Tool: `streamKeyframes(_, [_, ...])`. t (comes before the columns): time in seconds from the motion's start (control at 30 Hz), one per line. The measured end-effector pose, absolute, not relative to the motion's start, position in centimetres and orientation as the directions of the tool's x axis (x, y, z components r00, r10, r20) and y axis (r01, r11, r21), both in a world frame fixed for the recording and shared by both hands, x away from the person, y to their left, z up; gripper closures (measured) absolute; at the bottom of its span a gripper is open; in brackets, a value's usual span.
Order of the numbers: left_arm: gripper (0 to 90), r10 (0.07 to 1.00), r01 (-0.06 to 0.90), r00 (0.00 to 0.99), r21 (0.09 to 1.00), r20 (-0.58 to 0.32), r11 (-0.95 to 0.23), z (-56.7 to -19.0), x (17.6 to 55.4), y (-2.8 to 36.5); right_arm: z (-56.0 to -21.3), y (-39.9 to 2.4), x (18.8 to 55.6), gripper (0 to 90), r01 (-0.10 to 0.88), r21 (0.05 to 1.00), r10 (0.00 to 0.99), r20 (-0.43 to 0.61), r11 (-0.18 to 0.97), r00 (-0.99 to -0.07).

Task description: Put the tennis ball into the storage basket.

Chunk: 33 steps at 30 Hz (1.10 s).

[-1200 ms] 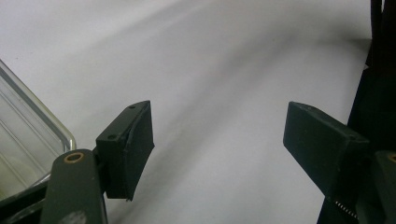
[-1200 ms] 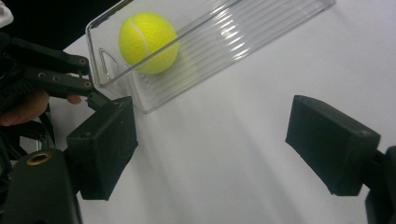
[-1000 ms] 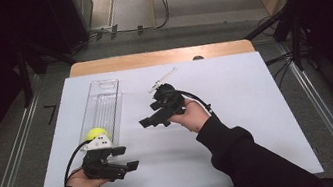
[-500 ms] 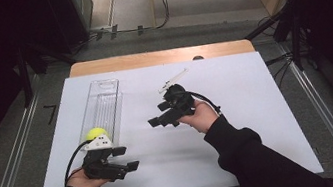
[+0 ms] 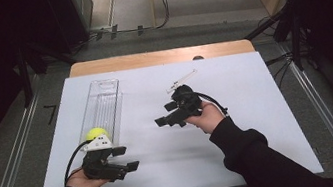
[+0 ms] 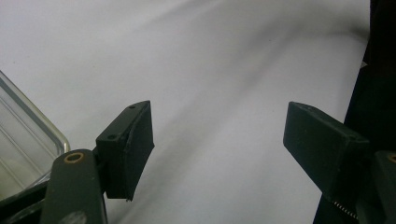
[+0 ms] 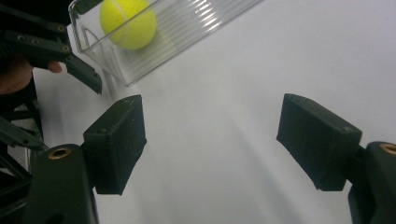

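Observation:
A yellow tennis ball [image 5: 95, 133] lies at the near end of a long clear plastic tray [image 5: 102, 101] on the white table. The right gripper view shows the ball [image 7: 128, 23] inside the tray [image 7: 187, 28]. My left gripper [image 5: 126, 158] rests near the front left of the table, just in front of the tray's near end, open with nothing between its pads [image 6: 126, 149]. My right gripper [image 5: 167, 114] is held over the middle of the table, pointing left toward the tray, open and empty [image 7: 210, 140].
A small white tool-like piece [image 5: 180, 81] lies on the white sheet [image 5: 260, 124] behind the right hand. A wooden strip [image 5: 159, 57] shows at the table's far edge. Metal rails run along both sides.
The right hand and its gripper have moved slightly right and toward the person. The left gripper, the ball and the tray have stayed in place.

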State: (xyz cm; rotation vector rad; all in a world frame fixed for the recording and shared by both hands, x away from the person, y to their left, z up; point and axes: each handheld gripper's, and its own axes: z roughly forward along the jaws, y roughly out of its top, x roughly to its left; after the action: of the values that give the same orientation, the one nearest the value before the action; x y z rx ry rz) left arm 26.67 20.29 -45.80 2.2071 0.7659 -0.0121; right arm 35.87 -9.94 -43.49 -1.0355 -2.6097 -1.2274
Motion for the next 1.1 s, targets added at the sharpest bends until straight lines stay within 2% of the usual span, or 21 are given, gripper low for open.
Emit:
streamKeyframes(0.23, [25.1,0.523,0.532,0.816,0.675,-0.246,-0.512,-45.8,26.7,20.3,-44.1,-10.7,35.6,21.4,0.625,0.654,0.548,0.363,0.426,-0.754])
streamKeyframes(0.73, [25.1,0.524,0.531,0.816,0.676,-0.245,-0.511,-45.8,26.7,20.3,-45.2,-12.4,34.4,21.4,0.63,0.643,0.558,0.355,0.437,-0.75])
streamKeyframes(1.1, [25.1,0.528,0.535,0.813,0.674,-0.246,-0.51,-45.9,26.7,20.3,-45.4,-14.6,33.1,21.1,0.647,0.648,0.589,0.358,0.401,-0.724])
